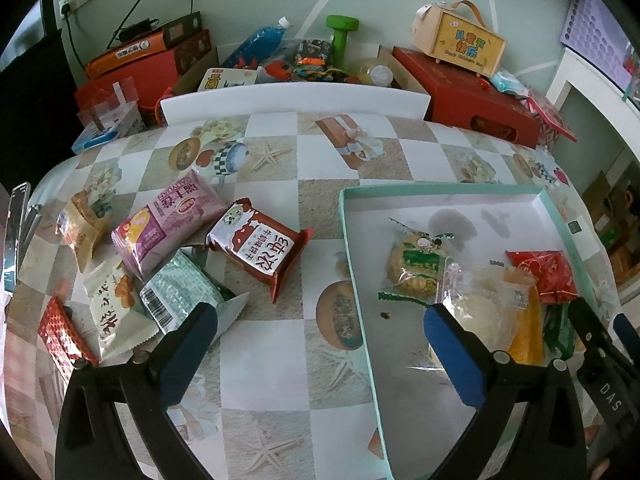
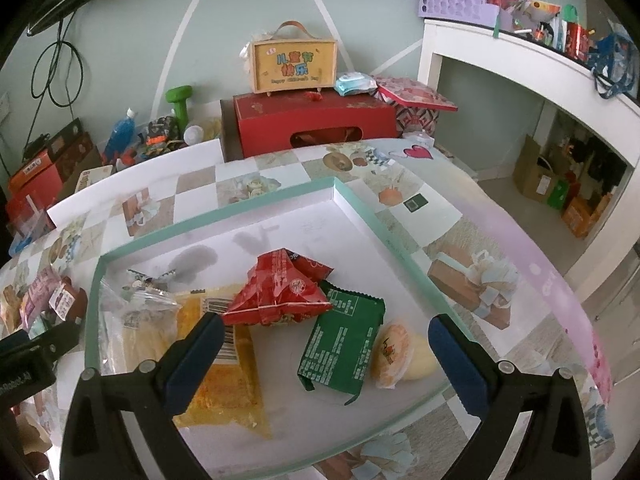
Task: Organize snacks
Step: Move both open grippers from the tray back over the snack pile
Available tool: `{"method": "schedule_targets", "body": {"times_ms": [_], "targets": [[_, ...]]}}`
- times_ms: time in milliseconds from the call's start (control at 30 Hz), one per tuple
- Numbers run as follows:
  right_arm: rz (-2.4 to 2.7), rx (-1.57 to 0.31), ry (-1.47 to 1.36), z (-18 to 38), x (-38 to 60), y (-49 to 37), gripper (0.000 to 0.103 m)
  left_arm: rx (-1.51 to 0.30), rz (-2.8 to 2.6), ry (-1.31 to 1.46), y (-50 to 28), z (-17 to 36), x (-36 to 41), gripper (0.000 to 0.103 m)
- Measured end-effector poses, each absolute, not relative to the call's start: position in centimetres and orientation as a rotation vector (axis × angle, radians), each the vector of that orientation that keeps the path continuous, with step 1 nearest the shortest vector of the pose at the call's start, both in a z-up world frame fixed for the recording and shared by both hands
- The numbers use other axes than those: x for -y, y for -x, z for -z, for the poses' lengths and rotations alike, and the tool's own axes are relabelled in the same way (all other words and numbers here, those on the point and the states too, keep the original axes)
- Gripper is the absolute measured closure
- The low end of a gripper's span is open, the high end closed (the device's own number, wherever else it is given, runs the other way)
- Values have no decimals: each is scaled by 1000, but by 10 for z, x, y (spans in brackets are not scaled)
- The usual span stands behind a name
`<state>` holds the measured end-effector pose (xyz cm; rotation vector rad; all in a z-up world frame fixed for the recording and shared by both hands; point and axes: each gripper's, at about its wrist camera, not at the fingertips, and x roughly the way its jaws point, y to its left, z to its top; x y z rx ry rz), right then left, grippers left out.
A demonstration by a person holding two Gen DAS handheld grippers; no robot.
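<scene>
A shallow teal-rimmed tray (image 1: pixel 440 191) (image 2: pixel 224 210) lies on the table's right side. It holds a green-striped cookie pack (image 1: pixel 416 266), a clear pack (image 1: pixel 484 312), a yellow pack (image 2: pixel 224 376), a red pack (image 2: pixel 284 292), a dark green pack (image 2: pixel 344 344) and a small round cake (image 2: pixel 394 354). Left of the tray lie loose snacks: a brown-red pack (image 1: pixel 260 250), a purple pack (image 1: pixel 168 222), a pale green pack (image 1: pixel 180 294) and others. My left gripper (image 1: pixel 320 344) is open and empty above the table by the tray's left wall. My right gripper (image 2: pixel 326 354) is open and empty above the tray.
A red gift box (image 2: pixel 312 122) with a yellow handled box (image 2: pixel 294 62) on it stands at the back. More boxes, a blue bottle (image 1: pixel 256 42) and a green dumbbell (image 1: pixel 340 32) line the wall. A white shelf unit (image 2: pixel 520 64) stands at the right.
</scene>
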<state>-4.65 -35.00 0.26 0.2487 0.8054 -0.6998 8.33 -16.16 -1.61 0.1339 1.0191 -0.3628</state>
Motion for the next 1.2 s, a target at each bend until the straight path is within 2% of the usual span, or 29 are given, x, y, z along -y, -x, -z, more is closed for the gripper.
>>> {"method": "schedule_targets", "body": {"times_ms": [433,667,1200], "targets": [[631,-752,-269,-14,332,37,0,-1011,331,-87,-93,7,128,0],[597,-712,-373,-18,324,31,0,-990,257,-19,-105,-2,82,0],[439,-698,-268,-24,248,-12,0,-981,67,198,-123,-3,-36,0]]}}
